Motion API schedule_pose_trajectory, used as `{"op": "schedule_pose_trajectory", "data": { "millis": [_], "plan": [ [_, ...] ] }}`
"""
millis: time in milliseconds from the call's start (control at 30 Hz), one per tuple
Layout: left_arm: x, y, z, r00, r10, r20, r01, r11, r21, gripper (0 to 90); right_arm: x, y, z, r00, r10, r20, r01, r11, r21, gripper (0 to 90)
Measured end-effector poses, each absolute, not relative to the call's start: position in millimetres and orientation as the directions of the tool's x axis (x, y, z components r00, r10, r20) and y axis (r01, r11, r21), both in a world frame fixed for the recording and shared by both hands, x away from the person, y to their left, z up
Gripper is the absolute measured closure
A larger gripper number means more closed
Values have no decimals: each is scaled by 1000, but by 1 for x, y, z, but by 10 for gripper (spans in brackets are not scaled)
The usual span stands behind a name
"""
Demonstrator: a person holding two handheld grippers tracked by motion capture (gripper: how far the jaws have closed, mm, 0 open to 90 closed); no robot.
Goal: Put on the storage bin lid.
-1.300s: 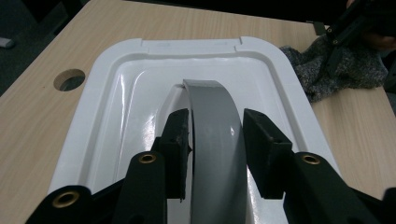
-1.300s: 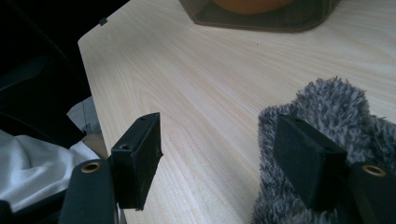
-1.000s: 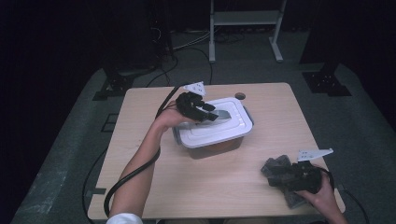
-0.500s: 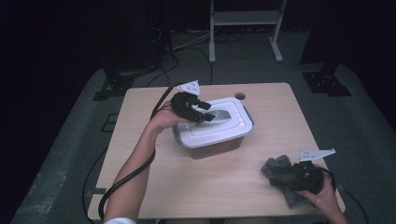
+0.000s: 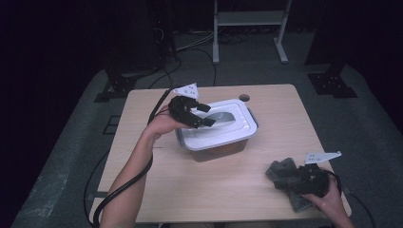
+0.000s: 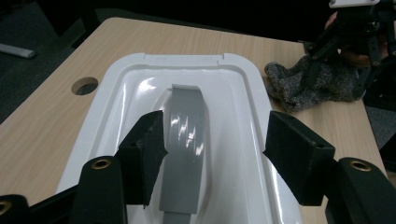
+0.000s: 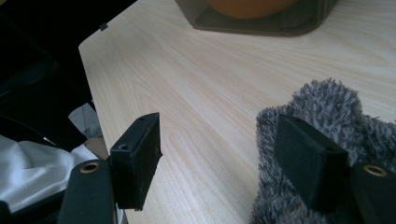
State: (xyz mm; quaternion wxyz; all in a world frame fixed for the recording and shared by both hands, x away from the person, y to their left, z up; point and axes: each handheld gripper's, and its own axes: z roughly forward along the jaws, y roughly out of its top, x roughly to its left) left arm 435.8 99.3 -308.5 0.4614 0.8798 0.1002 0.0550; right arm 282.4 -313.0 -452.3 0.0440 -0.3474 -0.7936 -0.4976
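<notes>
A white lid [image 5: 223,128] with a grey strap handle [image 6: 184,135] covers a clear box [image 5: 216,153] at the table's middle. My left gripper [image 5: 208,115] hovers over the lid's left end. Its jaws have just been opening and stand apart on either side of the handle [image 5: 223,117] without touching it, as the left gripper view [image 6: 212,154] shows. A grey fuzzy cloth [image 5: 280,169] lies at the front right. My right gripper [image 5: 288,179] rests there, open [image 7: 219,158], one jaw lying on the cloth [image 7: 322,116], the other over bare wood.
Something orange [image 7: 247,5] shows through the box wall. A round cable hole [image 5: 244,98] is cut in the table behind the box. The table's front left corner [image 7: 86,46] drops off to a dark floor. Cables trail from both grippers.
My left gripper has drawn back to the left along the lid and risen slightly, with its jaws spread wider off the grey handle. The right hand and the cloth have stayed put.
</notes>
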Motion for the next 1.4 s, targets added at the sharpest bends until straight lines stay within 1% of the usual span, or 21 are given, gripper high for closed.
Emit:
{"op": "schedule_pose_trajectory", "data": {
  "millis": [700, 1400],
  "plan": [
    [405, 117, -309, 973, 232, 17, 114, -541, 834, 341, 280, -311, -453, -754, 510, 414, 596, 266, 757, 310],
    [382, 142, -322, 968, 249, 3, 135, -535, 834, 308, 282, -307, -453, -758, 507, 410, 595, 280, 754, 310]
  ]
}}
